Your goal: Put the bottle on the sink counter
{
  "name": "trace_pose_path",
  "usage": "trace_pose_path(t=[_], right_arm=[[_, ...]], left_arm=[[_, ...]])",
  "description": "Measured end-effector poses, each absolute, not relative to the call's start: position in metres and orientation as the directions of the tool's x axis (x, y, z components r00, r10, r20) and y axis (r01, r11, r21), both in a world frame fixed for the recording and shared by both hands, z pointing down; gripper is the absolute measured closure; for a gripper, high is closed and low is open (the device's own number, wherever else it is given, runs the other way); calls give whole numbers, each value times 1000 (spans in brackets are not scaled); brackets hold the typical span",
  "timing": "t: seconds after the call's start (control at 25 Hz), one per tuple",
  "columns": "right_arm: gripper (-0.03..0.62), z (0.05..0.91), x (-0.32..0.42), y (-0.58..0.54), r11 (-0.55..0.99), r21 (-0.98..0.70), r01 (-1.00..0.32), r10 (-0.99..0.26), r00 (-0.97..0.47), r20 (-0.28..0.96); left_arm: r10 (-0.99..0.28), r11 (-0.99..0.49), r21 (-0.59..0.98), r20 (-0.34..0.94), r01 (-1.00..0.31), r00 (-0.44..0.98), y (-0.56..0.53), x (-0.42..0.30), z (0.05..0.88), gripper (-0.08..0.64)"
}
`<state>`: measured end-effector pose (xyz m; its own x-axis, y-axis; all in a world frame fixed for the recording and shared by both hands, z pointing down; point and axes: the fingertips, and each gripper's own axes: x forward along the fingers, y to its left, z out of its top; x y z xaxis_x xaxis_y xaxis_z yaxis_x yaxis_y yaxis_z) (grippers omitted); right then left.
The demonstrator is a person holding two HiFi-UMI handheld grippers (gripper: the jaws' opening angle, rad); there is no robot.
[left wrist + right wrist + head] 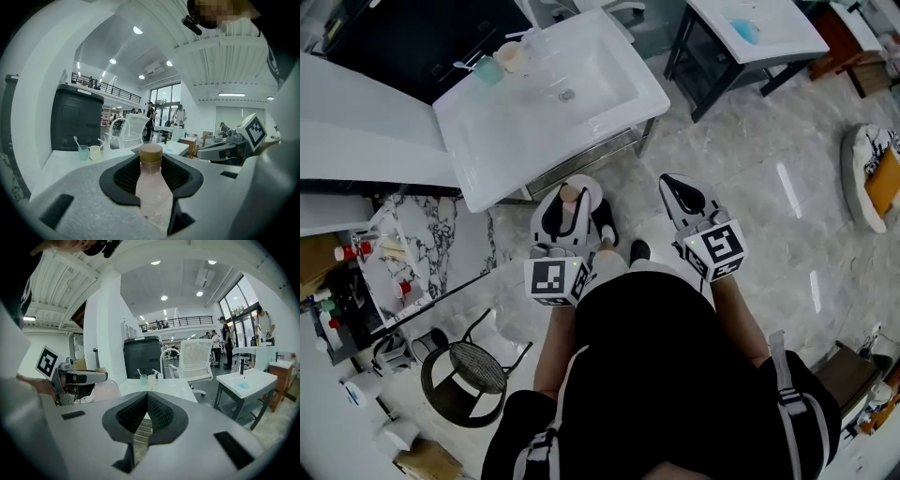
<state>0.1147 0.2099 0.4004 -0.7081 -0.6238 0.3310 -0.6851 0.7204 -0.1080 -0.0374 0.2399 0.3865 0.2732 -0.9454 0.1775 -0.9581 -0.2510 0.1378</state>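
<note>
Clamped on the bottle (152, 185), the 2 jaws of my left gripper (565, 217) hold it roughly upright, tan cap on top, long axis near vertical. My right gripper (146, 411) has its jaws pressed together on nothing. The sink counter (483, 141) lies just ahead and slightly left of the bottle, so my left gripper is the nearer. I judge a short forward carry would reach its near edge.
</note>
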Motion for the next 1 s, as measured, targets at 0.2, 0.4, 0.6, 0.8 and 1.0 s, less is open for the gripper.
trace_pose_path(t=[0.2,0.4,0.6,0.8,1.0], right_arm=[[588,386,92,167,710,-93,-698,-647,-699,305],[588,381,74,131,689,-92,-719,-669,-680,300],[588,379,64,106,649,-89,-756,-707,-642,298],[588,380,56,88,609,-88,-788,-739,-604,299],[588,382,55,80,569,-86,-818,-766,-565,306]], left_arm=[[-940,-285,120,160,-951,302,193,-56,380,414],[-931,-316,115,153,-942,331,151,-73,378,414],[-914,-360,123,153,-925,376,123,-85,380,414],[-898,-398,129,147,-908,414,98,-96,384,414],[-883,-426,135,155,-894,444,84,-102,389,414]])
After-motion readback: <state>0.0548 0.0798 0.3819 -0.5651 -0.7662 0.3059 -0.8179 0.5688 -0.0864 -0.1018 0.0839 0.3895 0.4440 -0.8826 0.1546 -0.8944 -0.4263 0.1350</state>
